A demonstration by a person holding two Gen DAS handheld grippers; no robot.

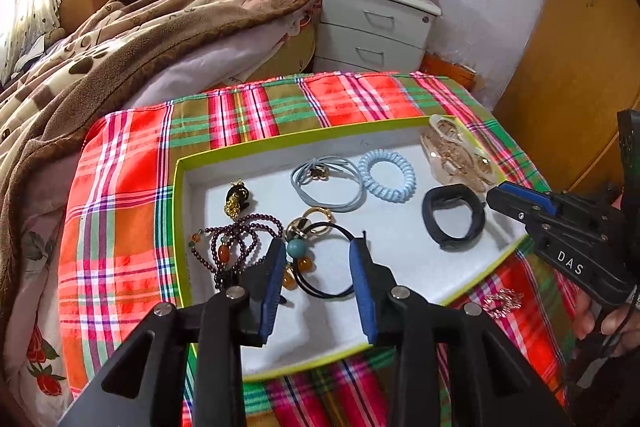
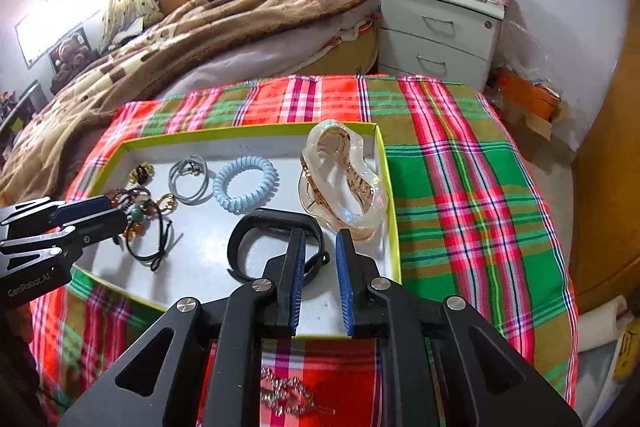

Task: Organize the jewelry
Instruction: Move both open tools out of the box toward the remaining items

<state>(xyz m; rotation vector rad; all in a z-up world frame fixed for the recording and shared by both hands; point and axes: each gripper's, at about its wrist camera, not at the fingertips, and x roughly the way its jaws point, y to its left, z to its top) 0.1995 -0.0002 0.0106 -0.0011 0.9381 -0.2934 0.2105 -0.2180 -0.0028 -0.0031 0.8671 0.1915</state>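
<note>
A shallow white tray with a lime-green rim (image 1: 180, 163) (image 2: 382, 147) lies on a plaid cloth. In it are a black wristband (image 1: 454, 217) (image 2: 248, 231), a blue coil hair tie (image 1: 387, 175) (image 2: 245, 184), a grey hair tie (image 1: 326, 179) (image 2: 189, 179), a clear hair claw (image 1: 456, 155) (image 2: 344, 179), a purple bead bracelet (image 1: 236, 239), a black elastic with teal and amber beads (image 1: 316, 259) (image 2: 148, 227) and a gold charm (image 1: 236, 201). My left gripper (image 1: 316, 251) is open over the beaded elastic. My right gripper (image 2: 320, 239) is open and empty beside the wristband. A rhinestone clip (image 2: 286, 397) (image 1: 502, 303) lies outside the tray.
The plaid cloth (image 1: 132, 187) (image 2: 472, 187) covers a small table beside a bed with a brown blanket (image 1: 120, 39). A grey nightstand (image 1: 376, 27) (image 2: 436, 31) stands behind. Wooden wardrobe panels (image 1: 568, 87) stand on the right.
</note>
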